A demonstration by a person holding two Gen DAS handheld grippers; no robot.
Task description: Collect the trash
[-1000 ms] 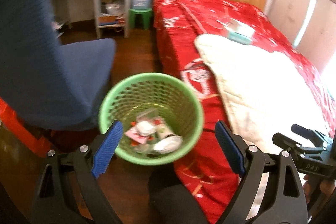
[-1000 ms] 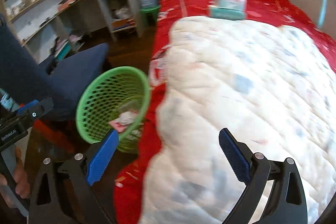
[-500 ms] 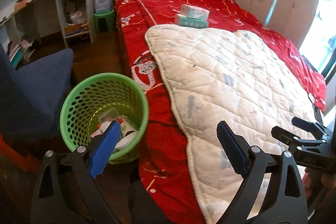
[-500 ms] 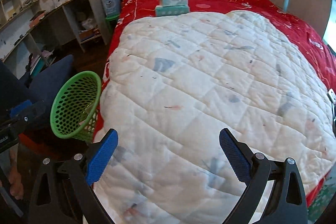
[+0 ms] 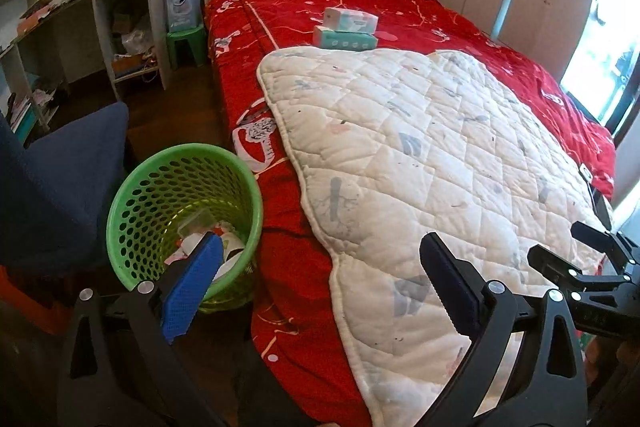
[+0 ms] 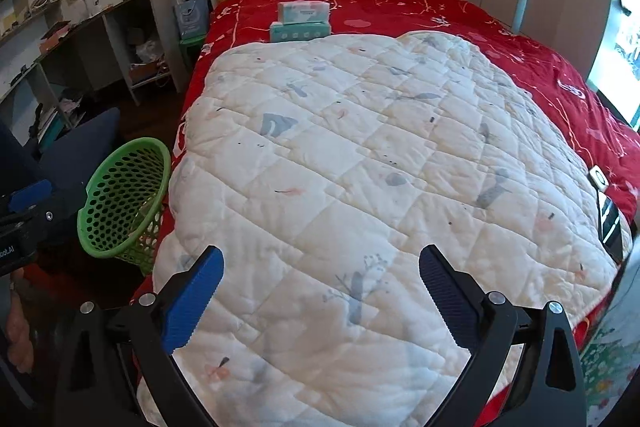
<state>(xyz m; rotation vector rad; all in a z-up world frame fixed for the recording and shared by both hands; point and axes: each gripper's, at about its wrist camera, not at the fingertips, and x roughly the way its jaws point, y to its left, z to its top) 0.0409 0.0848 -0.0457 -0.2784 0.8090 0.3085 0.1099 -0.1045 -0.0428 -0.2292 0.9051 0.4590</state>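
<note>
Bin (image 5: 160, 195): green plastic, round, sides perforated with rows of oval holes, solid rolled rim. It stands upright on the dark floor, mouth up, long axis vertical, just beside the left edge of the bed (image 5: 256, 39); in the right wrist view (image 6: 124, 199) it looks tilted, probably lens distortion. Trash (image 5: 208, 239) lies at the bottom of the bin: crumpled white pieces, some red-and-white wrapper, one clear plastic bit. Individual items cannot be told apart.

A white quilt (image 5: 420, 155) covers the near part of the bed. Two tissue packs (image 5: 348, 29) sit stacked on the bed, just beyond the quilt.

Left gripper (image 5: 316, 267): jaws wide apart, nothing between them, above the bed's left edge, blue left pad overlapping the bin.

Right gripper (image 6: 318, 271): jaws wide apart, empty, over the quilt.
</note>
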